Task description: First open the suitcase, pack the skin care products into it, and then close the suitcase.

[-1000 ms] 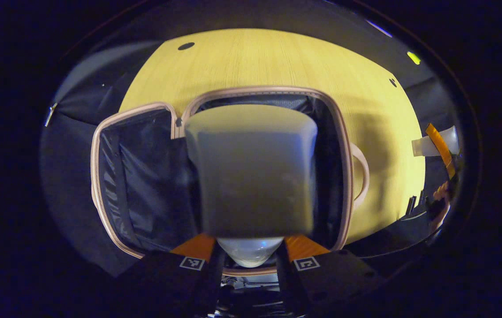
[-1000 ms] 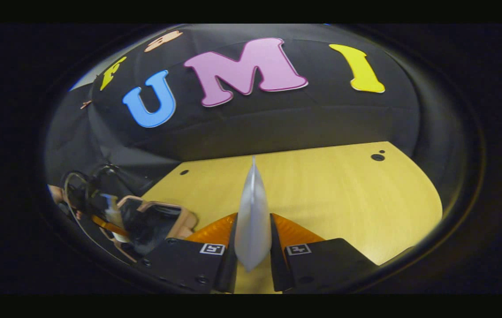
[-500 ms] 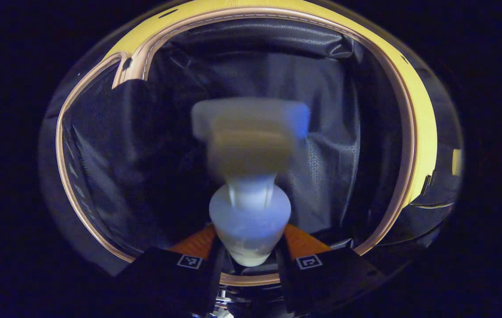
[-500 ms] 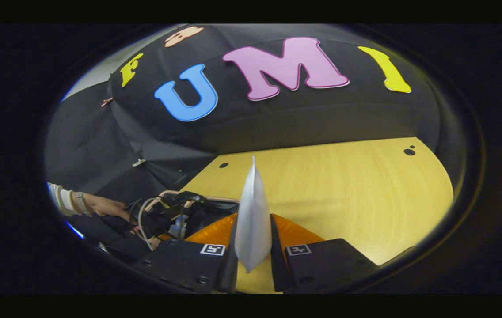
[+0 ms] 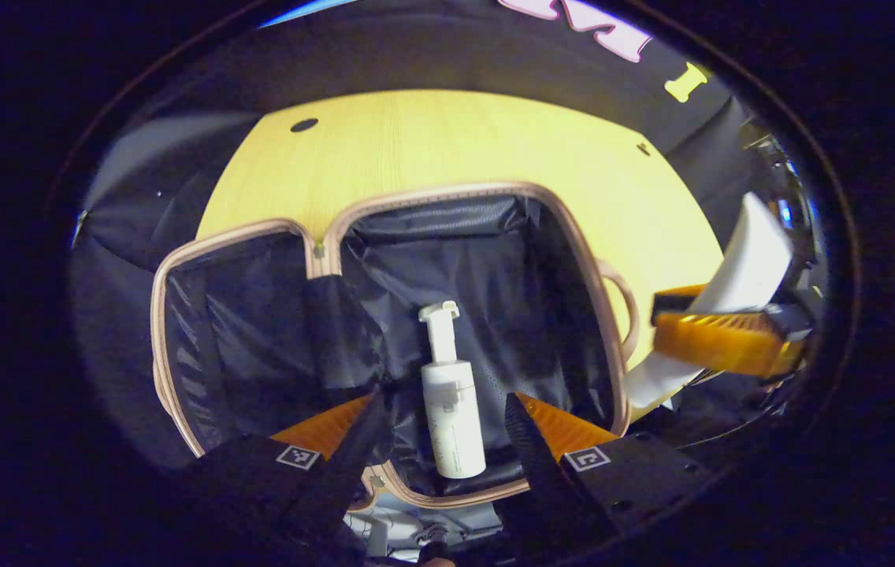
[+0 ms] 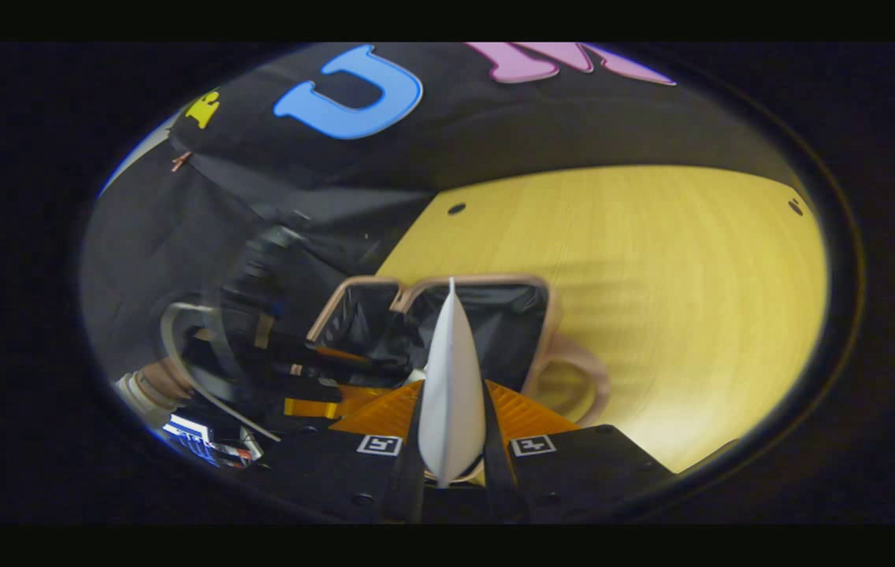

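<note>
The open suitcase [image 5: 487, 189] lies flat on the yellow table [image 5: 432, 150], its dark lining showing inside a pale pink rim. A white pump bottle [image 5: 451, 398] lies in its right half. My left gripper [image 5: 446, 441] hovers above it, open, with the fingers either side of the bottle and clear of it. My right gripper [image 6: 451, 413] is shut on a flat white tube [image 6: 451, 370], held edge-on just short of the suitcase [image 6: 479, 278]. In the left gripper view that right gripper [image 5: 723, 339] and the tube [image 5: 747, 252] sit off the suitcase's right side.
The suitcase's pink handle [image 6: 573, 378] sticks out on its right side. A hand [image 6: 152, 382] with the left gripper [image 6: 274, 346] and a cable is to the left of the suitcase. Bare tabletop [image 6: 652, 276] stretches beyond and to the right of the suitcase.
My left gripper let go of the pump bottle inside the suitcase, opened and pulled back. My right gripper swung with the tube from bare table toward the suitcase.
</note>
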Demonstrator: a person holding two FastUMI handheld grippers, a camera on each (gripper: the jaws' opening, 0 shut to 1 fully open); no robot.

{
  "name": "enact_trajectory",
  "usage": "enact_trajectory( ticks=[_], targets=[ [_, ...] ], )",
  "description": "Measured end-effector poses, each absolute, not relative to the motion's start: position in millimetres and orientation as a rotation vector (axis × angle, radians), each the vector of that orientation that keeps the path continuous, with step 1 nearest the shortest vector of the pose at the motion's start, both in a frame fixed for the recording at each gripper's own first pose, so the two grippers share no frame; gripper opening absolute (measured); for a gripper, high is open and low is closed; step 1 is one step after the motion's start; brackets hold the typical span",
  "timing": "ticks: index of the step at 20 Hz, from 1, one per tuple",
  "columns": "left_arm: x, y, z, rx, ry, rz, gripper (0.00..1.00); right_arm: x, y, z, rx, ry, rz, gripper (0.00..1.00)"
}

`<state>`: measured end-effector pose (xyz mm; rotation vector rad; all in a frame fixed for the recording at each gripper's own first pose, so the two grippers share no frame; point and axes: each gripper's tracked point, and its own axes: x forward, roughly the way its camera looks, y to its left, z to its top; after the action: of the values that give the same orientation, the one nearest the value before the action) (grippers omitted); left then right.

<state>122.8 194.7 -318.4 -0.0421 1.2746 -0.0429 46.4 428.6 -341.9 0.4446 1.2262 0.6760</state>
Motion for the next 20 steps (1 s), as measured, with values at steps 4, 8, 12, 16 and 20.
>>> enact_trajectory(
  ticks=[4,8,12,16,20],
  targets=[
    [92,270,-289,-0.09,1.156,0.13,0.97,4,458,-404,0.299,1.521,0.578,0.35],
    [63,341,-245,-0.146,1.03,0.256,0.97,-4,453,-433,0.256,1.658,0.39,0.28],
    [31,411,-245,-0.277,1.0,0.41,0.97,-3,444,-424,0.254,1.632,0.331,0.43],
    [24,440,-273,-0.466,0.949,0.512,0.93,15,458,-378,0.376,1.437,0.472,0.81],
    [35,493,-283,-0.531,0.95,0.569,0.97,30,452,-320,0.443,1.263,0.602,0.98]
  ],
)
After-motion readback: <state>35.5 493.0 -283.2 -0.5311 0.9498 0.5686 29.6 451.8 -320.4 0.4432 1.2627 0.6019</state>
